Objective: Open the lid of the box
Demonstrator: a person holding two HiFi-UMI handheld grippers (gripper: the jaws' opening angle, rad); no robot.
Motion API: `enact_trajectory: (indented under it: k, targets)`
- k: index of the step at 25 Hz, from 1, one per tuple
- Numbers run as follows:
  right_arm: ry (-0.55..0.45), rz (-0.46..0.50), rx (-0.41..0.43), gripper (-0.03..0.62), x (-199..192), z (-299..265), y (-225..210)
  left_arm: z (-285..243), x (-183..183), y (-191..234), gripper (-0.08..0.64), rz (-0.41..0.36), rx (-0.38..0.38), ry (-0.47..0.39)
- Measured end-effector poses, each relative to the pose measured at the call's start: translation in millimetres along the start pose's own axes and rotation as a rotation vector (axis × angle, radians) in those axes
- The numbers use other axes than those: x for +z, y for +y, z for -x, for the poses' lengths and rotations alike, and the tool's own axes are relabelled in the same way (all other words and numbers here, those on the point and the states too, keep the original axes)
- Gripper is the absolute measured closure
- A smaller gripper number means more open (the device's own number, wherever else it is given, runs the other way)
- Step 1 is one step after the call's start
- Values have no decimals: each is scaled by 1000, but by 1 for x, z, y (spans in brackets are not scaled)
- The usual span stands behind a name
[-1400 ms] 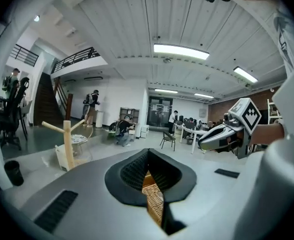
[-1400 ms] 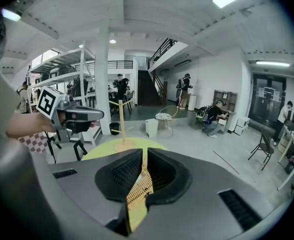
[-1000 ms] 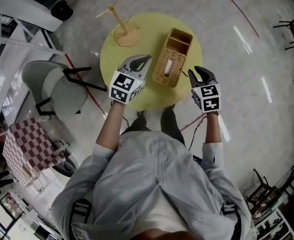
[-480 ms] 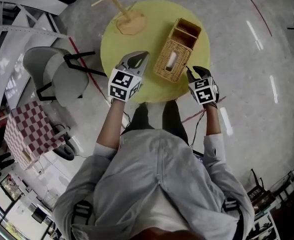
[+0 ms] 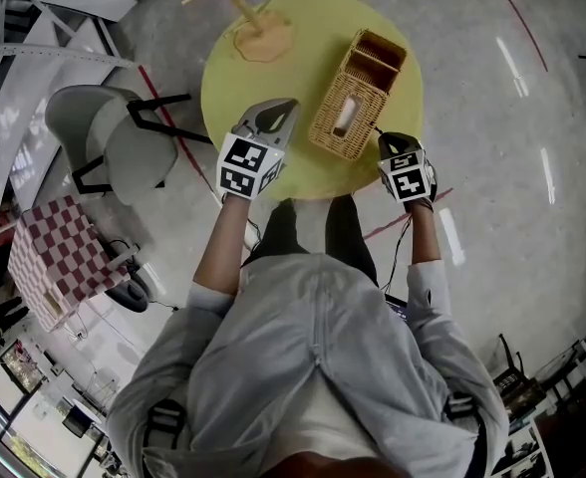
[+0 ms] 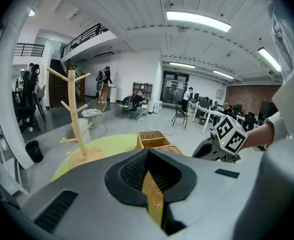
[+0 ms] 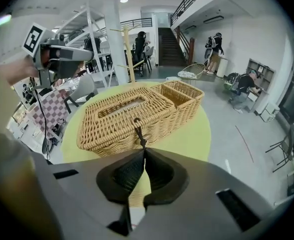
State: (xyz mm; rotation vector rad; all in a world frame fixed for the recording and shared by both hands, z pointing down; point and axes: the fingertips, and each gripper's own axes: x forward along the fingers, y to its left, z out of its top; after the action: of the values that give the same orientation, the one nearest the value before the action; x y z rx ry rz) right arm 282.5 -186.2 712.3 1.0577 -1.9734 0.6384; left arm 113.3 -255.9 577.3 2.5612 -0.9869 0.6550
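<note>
The wicker box (image 5: 356, 98) is set on the yellow worktop (image 5: 303, 63) toward 3 o'clock, lid down. Something pale is seen through the lid's slot, and an open compartment lies at the box's 1 o'clock end. The right gripper's (image 7: 143, 150) fingers are clenched on the lid's dark cord loop (image 7: 138, 129). The left gripper's (image 6: 148, 154) fingers are clenched on nothing, at 7 o'clock.

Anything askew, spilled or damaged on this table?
Nothing stands out. The wicker box sits flat on the yellow table, lid down and intact; the wooden stand is upright. The right tool is closing on the lid's cord loop.
</note>
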Motion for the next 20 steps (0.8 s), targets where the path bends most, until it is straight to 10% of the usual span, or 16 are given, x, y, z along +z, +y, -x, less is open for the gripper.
enact_trajectory:
  k: [20]
  targets:
    - [-162, -35, -152, 569, 87, 73, 18, 58, 49, 19, 532, -84, -52, -138]
